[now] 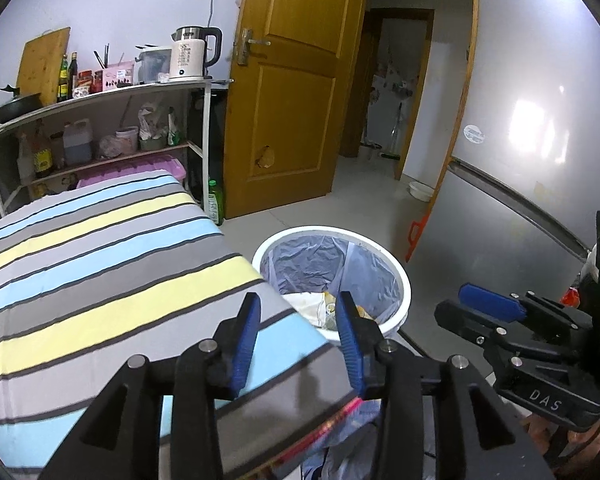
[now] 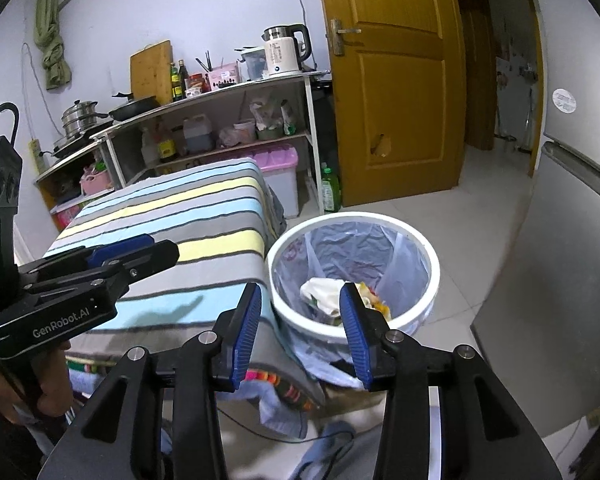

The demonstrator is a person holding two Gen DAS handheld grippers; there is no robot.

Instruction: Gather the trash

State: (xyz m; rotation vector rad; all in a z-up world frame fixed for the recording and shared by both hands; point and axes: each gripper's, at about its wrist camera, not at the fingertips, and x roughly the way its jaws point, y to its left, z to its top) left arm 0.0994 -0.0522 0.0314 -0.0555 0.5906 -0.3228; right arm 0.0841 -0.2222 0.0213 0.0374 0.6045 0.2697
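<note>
A: Item one, at nine o'clock in the right wrist view?

B: The black left gripper with blue pads [image 2: 148, 246], reaching in sideways over the striped blue, yellow and grey cloth-covered surface [image 2: 188, 216]. From that side its gap is not showing; in its own camera the left gripper [image 1: 296, 340] is standing wide, nothing lying between its blue pads [image 1: 246, 344].

A: Item two, toward twelve o'clock?

B: The white shelf unit [image 2: 236, 92] is carrying the white electric kettle with black handle [image 2: 286, 50]; the brown wooden door [image 2: 392, 80] is standing at one o'clock.

A: Item three, the task's thing?

B: The round white plastic trash bin with a translucent bag liner [image 2: 354, 272] is sitting on the floor just beside the cloth's right edge, at the centre of the right wrist view. Crumpled pale and yellow trash [image 2: 340, 294] is lying at the bottom of it.

A: Item four?

B: The black right gripper [image 2: 300, 334] is hovering at six o'clock, above the bin's near rim, its fingers spread wide and gripping nothing.

A: Last, at three o'clock?

B: The grey metal refrigerator [image 2: 572, 240] is standing near the bin.
</note>
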